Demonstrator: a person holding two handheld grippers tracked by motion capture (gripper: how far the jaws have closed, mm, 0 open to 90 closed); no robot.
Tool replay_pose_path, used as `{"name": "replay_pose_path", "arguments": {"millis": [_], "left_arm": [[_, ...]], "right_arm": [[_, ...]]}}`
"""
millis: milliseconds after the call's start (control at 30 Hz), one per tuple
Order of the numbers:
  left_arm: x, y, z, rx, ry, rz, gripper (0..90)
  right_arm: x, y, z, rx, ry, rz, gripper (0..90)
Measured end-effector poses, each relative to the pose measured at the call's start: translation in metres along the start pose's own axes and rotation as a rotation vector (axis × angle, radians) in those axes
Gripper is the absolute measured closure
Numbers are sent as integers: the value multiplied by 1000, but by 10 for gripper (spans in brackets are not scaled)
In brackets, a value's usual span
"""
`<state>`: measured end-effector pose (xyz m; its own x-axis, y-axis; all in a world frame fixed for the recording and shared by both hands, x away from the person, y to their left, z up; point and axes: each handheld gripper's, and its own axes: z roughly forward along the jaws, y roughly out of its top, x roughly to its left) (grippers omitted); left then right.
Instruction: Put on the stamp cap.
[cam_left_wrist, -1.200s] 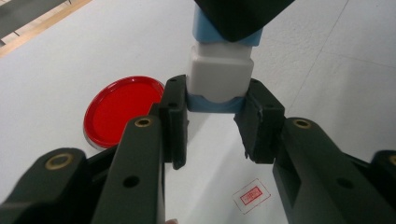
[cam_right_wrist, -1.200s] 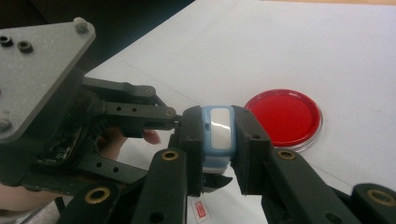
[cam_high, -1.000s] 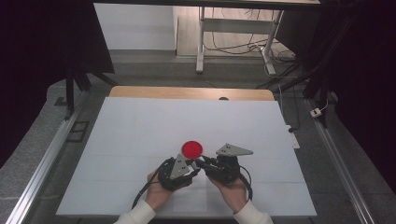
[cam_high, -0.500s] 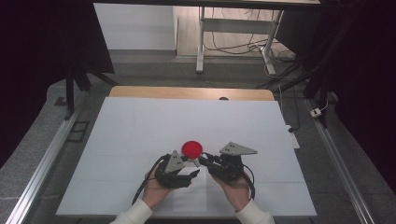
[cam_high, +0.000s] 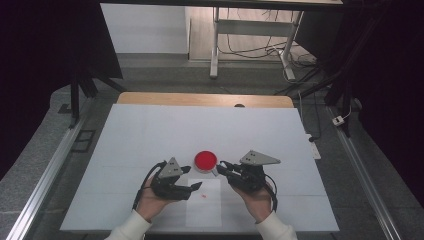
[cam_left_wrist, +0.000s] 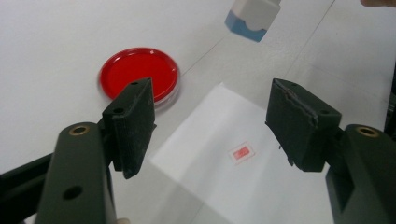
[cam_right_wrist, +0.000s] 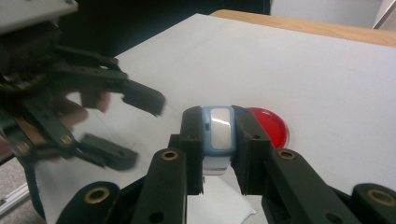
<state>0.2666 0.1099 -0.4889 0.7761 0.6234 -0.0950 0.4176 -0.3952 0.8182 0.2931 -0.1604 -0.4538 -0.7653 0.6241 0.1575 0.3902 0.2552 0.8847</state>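
- right gripper (cam_right_wrist: 219, 140) angled down, jaws clamped on one blue-and-white block (cam_right_wrist: 219, 133).
- left gripper (cam_left_wrist: 210, 121) lay low beside it, jaws spread apart above one white sheet (cam_left_wrist: 224, 172).
- one red dish (cam_high: 205, 160) sat just ahead, between both.

The high view looks down from above; both close tool views share the red dish (cam_left_wrist: 138, 72).
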Motion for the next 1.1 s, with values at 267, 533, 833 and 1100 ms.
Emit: {"name": "replay_pose_path", "arguments": {"millis": [267,533,833,1100], "left_arm": [[10,-13,-27,3,21,-21,330],[20,-40,-54,10,56,-45,331],[31,-71,-79,15,107,-96,330],[37,-80,-85,20,123,-122,330]], "right_arm": [[-3,-1,0,7,-17,-40,749],[-5,0,-1,7,-27,-97,749],[-10,1,-4,1,-36,-103,749],[-15,3,-5,-3,-43,-114,749]]}}
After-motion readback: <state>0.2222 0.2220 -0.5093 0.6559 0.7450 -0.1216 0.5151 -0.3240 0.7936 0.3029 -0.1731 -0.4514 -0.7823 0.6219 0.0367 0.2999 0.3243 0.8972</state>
